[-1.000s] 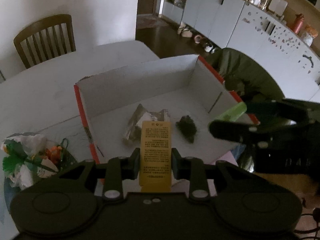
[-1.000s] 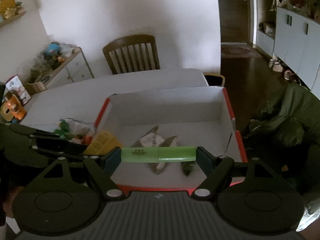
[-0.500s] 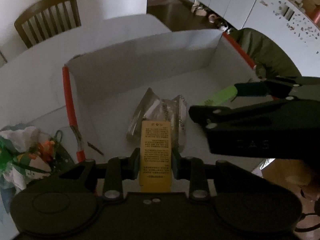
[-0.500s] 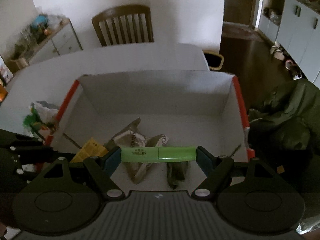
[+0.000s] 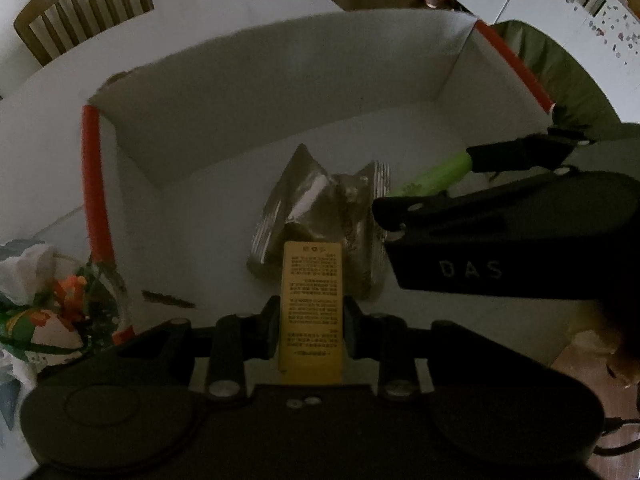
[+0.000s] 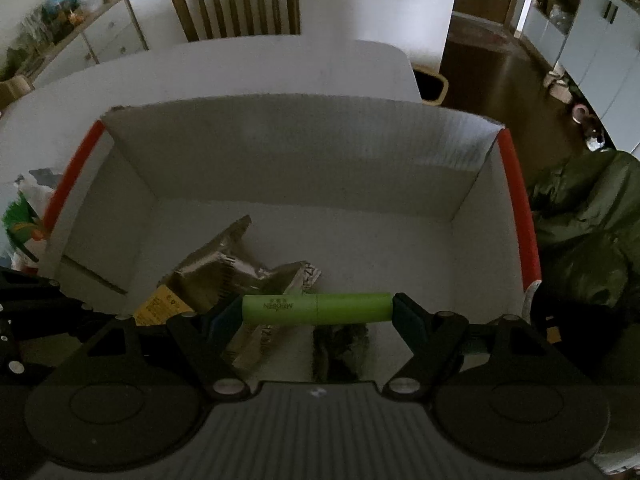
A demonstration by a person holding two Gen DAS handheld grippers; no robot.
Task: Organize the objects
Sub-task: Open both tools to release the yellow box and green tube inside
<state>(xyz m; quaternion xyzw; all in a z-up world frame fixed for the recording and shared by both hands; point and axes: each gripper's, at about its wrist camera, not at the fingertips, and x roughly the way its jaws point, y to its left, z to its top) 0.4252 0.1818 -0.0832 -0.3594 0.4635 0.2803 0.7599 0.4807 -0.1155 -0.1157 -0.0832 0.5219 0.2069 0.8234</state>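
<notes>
My left gripper [image 5: 311,322] is shut on a yellow printed box [image 5: 312,300] and holds it inside the white cardboard box with red edges [image 5: 94,184], over the silver foil packets [image 5: 316,204] on its floor. My right gripper [image 6: 318,310] is shut end to end on a green tube [image 6: 316,309], inside the same box [image 6: 516,200] and above the packets [image 6: 224,264] and a small dark clump [image 6: 340,344]. The tube [image 5: 436,176] and right gripper also show in the left wrist view, to the right.
A flowered plastic bag [image 5: 44,316] lies on the white table [image 5: 48,92] left of the box. A wooden chair [image 6: 236,4] stands behind the table. A green padded seat [image 6: 588,232] is right of the box.
Both grippers have moved forward and down into the box, keeping hold of the yellow box and the green tube. The right gripper now hides the dark clump from the left wrist view.
</notes>
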